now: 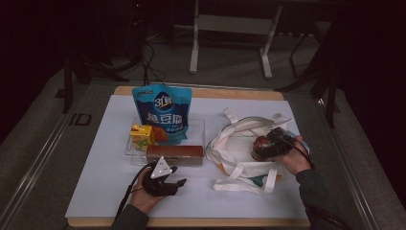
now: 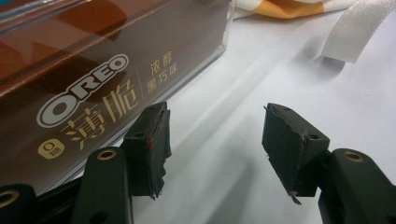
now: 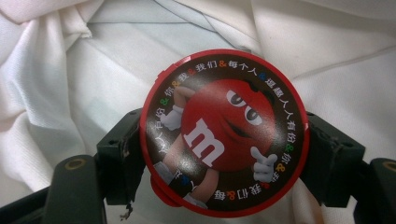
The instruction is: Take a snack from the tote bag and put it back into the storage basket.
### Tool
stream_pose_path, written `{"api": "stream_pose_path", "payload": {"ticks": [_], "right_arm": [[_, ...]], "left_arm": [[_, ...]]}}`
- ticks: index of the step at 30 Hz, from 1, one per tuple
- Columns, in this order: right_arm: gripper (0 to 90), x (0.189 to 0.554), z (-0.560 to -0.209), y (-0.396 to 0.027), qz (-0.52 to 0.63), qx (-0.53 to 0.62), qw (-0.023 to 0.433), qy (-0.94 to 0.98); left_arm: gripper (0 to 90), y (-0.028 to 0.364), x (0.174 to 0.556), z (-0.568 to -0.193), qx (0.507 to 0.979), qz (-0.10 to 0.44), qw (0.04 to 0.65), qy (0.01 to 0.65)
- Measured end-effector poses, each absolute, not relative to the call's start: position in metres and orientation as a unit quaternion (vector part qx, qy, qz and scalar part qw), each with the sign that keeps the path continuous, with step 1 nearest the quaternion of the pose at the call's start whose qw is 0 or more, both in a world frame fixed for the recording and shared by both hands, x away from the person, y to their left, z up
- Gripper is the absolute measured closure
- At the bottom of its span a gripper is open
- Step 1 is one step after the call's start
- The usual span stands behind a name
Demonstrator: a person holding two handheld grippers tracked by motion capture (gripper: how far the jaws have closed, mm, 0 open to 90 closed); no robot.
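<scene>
Two grippers in my hands: the right gripper (image 3: 224,154) has its jaws clamped on the round red candy tin (image 3: 224,133) above the white tote bag (image 3: 60,84); the left gripper (image 2: 215,144) jaws stand apart, empty, just beside the Oreo box (image 2: 93,79).

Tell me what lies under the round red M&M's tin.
Under the round red M&M's tin, held in the right gripper, lies crumpled white cloth of the tote bag. Whatever sits directly beneath the tin is covered.
</scene>
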State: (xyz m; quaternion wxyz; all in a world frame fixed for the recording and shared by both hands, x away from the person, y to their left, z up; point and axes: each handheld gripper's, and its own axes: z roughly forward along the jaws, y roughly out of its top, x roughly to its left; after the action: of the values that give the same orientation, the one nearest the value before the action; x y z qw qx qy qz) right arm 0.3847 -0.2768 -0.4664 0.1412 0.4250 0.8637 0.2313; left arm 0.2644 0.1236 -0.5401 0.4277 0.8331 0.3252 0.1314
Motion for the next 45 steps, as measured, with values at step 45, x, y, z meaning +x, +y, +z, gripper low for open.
{"api": "stream_pose_path", "payload": {"ticks": [45], "right_arm": [[25.4,0.375,-0.435,-0.249,0.256,0.386,0.145,0.874]], "left_arm": [[41.5,0.123,0.265,-0.540,0.834,0.131,0.426,0.326]]}}
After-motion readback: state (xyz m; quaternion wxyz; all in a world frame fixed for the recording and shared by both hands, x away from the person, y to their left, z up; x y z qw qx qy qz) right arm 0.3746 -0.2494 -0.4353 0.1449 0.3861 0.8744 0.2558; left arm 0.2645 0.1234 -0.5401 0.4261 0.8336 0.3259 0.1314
